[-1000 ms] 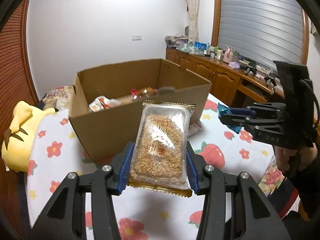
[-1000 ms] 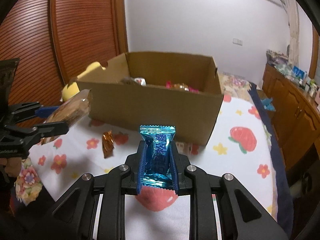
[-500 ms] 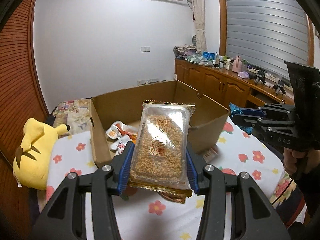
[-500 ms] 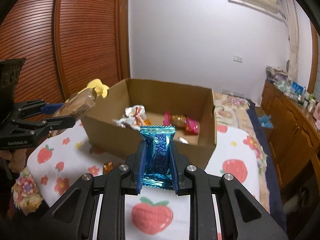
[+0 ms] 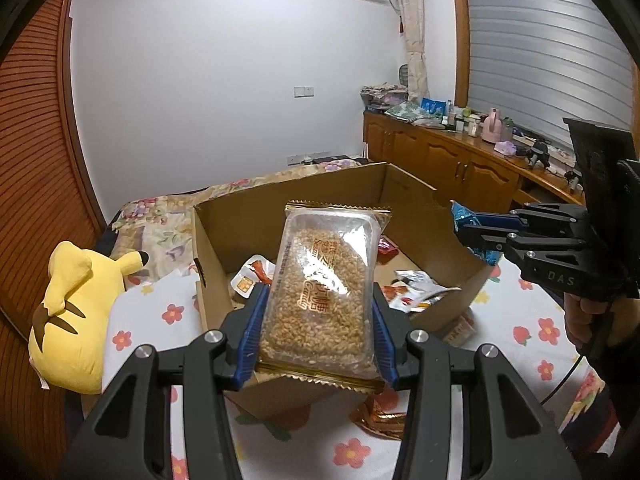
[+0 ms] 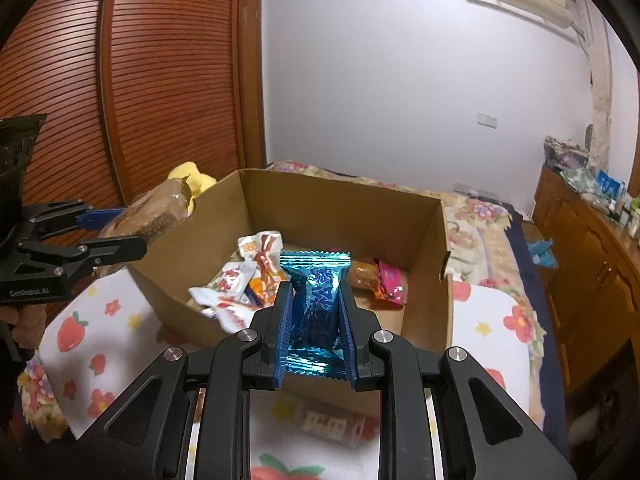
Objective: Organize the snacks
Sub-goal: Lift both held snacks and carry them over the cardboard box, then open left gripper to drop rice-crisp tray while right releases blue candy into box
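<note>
Left hand-held gripper [image 5: 318,330] clamped on a clear packet of puffed-grain bar [image 5: 322,300], held above the near wall of the open cardboard box [image 5: 416,200]. Right hand-held gripper [image 6: 314,330] clenched on a blue foil snack packet [image 6: 316,300], also over the box's near edge. Loose wrapped snacks [image 6: 248,280] lie inside; the box rests on a floral cloth [image 6: 100,332].

A bed covered with a white cloth [image 5: 172,300] printed with strawberries and flowers carries an open cardboard box [image 6: 400,216] near its middle. A yellow plush toy [image 5: 76,312] lies at the cloth's left edge, beside the box. A gold-wrapped snack [image 5: 380,418] and a small white packet [image 5: 460,328] lie on the cloth against the box's near wall. A floral quilt [image 6: 480,216] covers the far end behind the box.
</note>
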Demonstrator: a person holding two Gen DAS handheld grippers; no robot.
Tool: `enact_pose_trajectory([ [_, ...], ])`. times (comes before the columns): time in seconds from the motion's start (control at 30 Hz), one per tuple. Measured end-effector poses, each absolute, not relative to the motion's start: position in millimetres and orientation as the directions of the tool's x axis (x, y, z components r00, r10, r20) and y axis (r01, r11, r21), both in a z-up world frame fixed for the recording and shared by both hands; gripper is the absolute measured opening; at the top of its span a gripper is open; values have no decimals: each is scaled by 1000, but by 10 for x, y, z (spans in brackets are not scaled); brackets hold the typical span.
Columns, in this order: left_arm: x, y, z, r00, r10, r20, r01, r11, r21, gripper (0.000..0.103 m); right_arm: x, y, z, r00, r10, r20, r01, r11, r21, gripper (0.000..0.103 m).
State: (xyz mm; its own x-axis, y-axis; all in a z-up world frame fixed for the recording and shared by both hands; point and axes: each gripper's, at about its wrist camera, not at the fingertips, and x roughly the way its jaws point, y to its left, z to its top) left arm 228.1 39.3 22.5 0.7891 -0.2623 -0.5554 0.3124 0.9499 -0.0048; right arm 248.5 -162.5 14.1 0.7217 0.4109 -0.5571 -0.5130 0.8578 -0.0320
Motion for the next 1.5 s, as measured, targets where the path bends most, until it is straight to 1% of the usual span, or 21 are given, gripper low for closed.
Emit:
enact_pose_trajectory([
  [0.6, 2659, 320, 74, 769, -261, -584, 312, 950, -15, 47, 2852, -1587, -98, 687, 416, -597, -522, 853, -6, 21],
  [0.7, 2694, 295, 59, 766, -261, -587, 311, 950, -16, 47, 2875, -1618, -113, 682, 417, -601, -521, 854, 2, 23],
  [0.8, 2731, 271, 52, 765, -260, -590, 311, 950, -15, 47, 2894, -1653, -117, 679, 423, -600, -515, 857, 21, 30],
  [1.03, 2788, 237, 25, 765, -251, -593, 305, 952, -10, 48, 2872, -1696, -117, 675, 435, -596, -516, 855, 40, 32],
  [1.23, 2833, 238, -9, 767, -230, -599, 279, 960, -12, 50, 2840, -1721, -121, 675, 439, -594, -516, 855, 45, 33],
  [1.5, 2748, 227, 16, 777, -227, -587, 279, 960, -3, 50, 2751, -1756, -101, 684, 434, -586, -508, 860, 45, 34],
])
